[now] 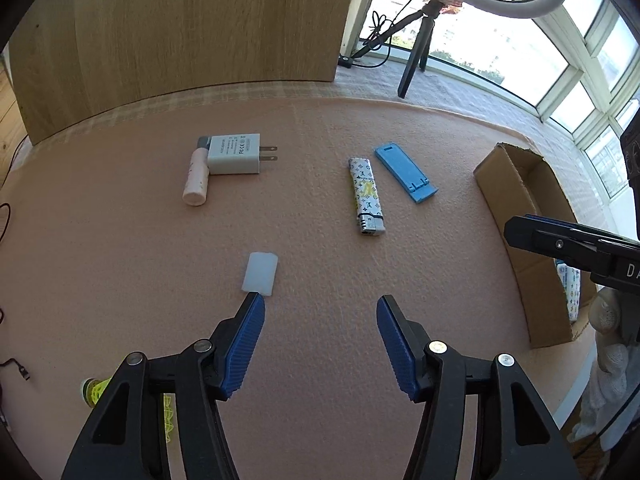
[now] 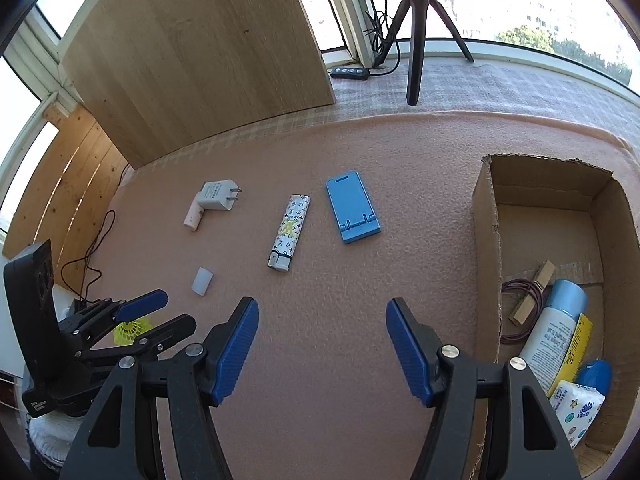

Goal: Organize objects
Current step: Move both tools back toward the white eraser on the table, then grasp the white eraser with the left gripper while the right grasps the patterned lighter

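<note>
White cap just beyond left fingers (nothing between)

**Two wrist views, one pink mat**

Both cameras look steeply down along their own blue fingers from close above the mat, facing the wooden board and the windows. The left view sits left of the lighter; the right view sits right of it, beside the box. Both share the lighter, charger, stand and tripod.
</note>
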Demonstrator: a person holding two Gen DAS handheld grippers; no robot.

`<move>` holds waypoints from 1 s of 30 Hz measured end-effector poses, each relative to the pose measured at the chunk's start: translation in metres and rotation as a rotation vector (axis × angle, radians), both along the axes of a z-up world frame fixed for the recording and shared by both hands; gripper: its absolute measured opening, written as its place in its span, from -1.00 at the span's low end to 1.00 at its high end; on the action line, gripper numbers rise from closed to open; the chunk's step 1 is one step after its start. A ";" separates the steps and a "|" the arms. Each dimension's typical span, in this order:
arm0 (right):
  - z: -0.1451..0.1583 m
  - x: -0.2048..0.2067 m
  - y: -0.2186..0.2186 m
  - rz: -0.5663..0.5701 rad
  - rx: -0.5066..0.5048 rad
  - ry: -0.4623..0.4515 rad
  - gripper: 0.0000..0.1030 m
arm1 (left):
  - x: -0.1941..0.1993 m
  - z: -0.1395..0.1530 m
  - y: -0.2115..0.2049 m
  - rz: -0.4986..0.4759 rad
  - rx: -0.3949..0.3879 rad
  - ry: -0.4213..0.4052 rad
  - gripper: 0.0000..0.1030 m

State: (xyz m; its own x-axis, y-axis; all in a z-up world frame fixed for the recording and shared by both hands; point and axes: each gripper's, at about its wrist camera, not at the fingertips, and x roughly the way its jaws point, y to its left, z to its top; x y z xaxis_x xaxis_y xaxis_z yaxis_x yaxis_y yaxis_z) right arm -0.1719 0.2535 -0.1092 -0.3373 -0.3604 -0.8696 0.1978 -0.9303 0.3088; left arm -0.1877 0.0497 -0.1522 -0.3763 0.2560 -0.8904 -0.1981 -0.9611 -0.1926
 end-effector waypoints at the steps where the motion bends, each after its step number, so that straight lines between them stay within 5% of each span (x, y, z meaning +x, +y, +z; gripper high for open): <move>1: -0.005 -0.005 -0.004 0.005 0.001 -0.012 0.21 | -0.004 -0.004 -0.004 0.006 -0.010 -0.005 0.19; 10: -0.038 -0.049 -0.038 0.015 -0.007 -0.108 0.04 | -0.032 -0.033 -0.018 0.026 -0.039 -0.059 0.09; 20: -0.060 -0.080 -0.062 0.009 0.008 -0.161 -0.13 | -0.040 -0.043 -0.014 0.029 -0.036 -0.074 -0.23; 30: -0.071 -0.089 -0.094 0.063 0.145 -0.143 -0.48 | -0.043 -0.046 -0.013 0.024 -0.055 -0.059 -0.56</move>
